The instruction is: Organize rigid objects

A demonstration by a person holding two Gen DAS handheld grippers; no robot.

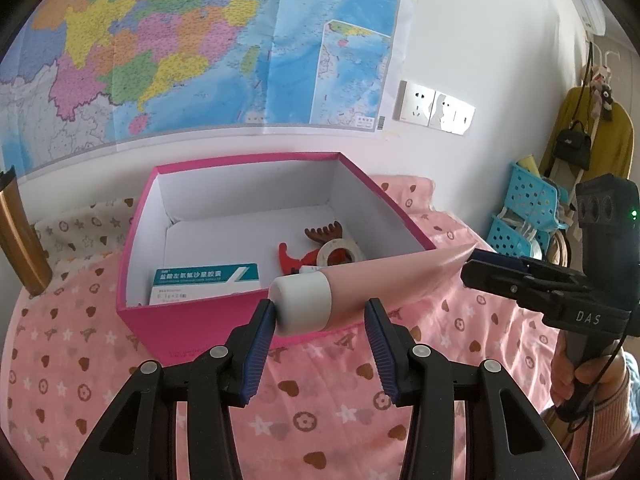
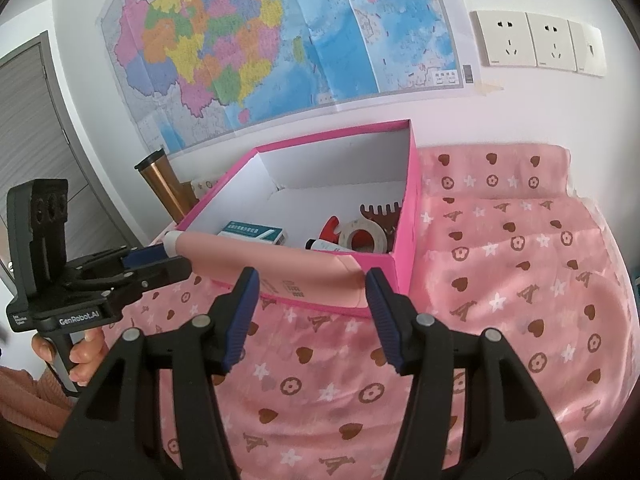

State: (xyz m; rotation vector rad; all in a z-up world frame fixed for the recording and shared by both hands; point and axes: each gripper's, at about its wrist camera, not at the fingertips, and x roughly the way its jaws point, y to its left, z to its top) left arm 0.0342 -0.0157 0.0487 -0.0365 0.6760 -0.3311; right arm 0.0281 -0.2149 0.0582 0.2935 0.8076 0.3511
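- i hold a pink tube (image 1: 384,276) with a white cap (image 1: 304,304) lying across, level, just above the near wall of an open pink box (image 1: 136,240).
- my left gripper (image 1: 320,312) straddles the cap end; its left pad touches the cap's flat end, its right pad sits against the tube body past the cap, so the jaws are clenched on the tube.
- my right gripper (image 2: 312,284) takes the tube's flat crimped end; both blue pads (image 2: 376,300) press the tube's sides, grasping the tube.
- seen from the left wrist, the right gripper (image 1: 480,260) pinches the tube's tail at the box's right corner.
- inside the box lie a medicine carton (image 1: 204,280), a roll of tape (image 1: 340,252), a red clip (image 1: 288,260) and a brown comb-like clip (image 1: 324,232).
- the box sits on a pink patterned cloth (image 1: 320,392); a copper tumbler (image 2: 160,184) stands beyond its left side, and a map (image 1: 160,40) hangs on the wall.
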